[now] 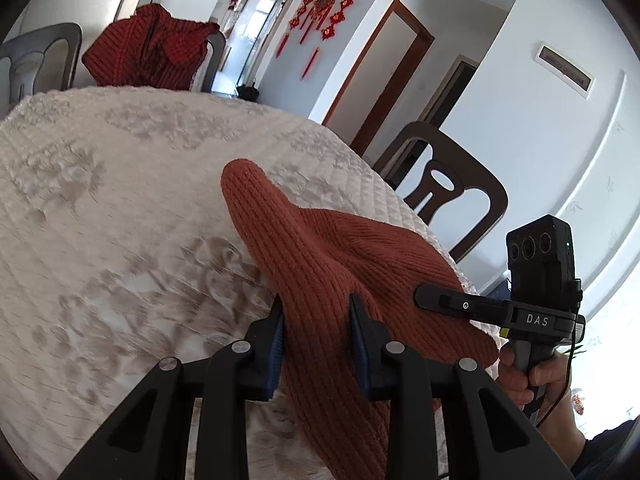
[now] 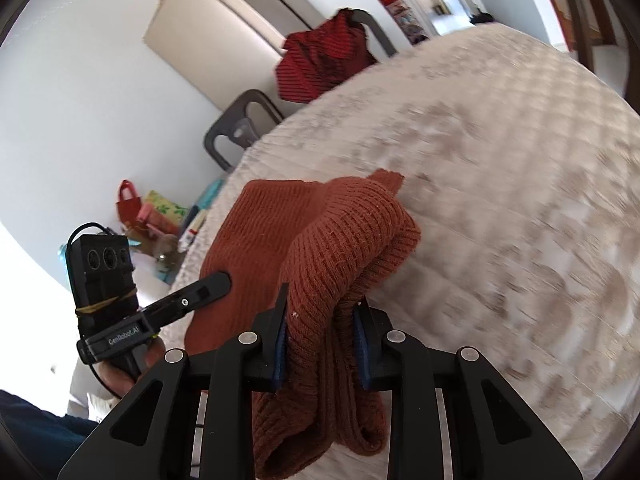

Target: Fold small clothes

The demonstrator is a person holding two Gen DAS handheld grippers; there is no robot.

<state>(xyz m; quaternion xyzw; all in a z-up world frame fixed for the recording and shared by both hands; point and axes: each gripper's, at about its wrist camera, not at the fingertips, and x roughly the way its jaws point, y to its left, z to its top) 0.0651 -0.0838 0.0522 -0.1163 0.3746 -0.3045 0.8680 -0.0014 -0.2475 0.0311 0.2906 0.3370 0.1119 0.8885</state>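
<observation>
A rust-orange knit garment [image 1: 320, 248] is held up over the table's white quilted cloth [image 1: 120, 200]. My left gripper [image 1: 317, 312] is shut on a thick bunch of the knit. My right gripper [image 2: 322, 300] is shut on another bunched part of the garment [image 2: 344, 236], whose end hangs down between the fingers. Each gripper shows in the other's view: the right one [image 1: 424, 294] at the garment's right side, the left one [image 2: 222, 280] at its left side. The garment's far tip rests on or just above the cloth.
A dark red knit [image 1: 148, 48] is draped over a grey chair beyond the table's far edge. A dark brown chair [image 1: 452, 192] stands at the table's right side. Bags and boxes [image 2: 156, 216] lie on the floor at the left.
</observation>
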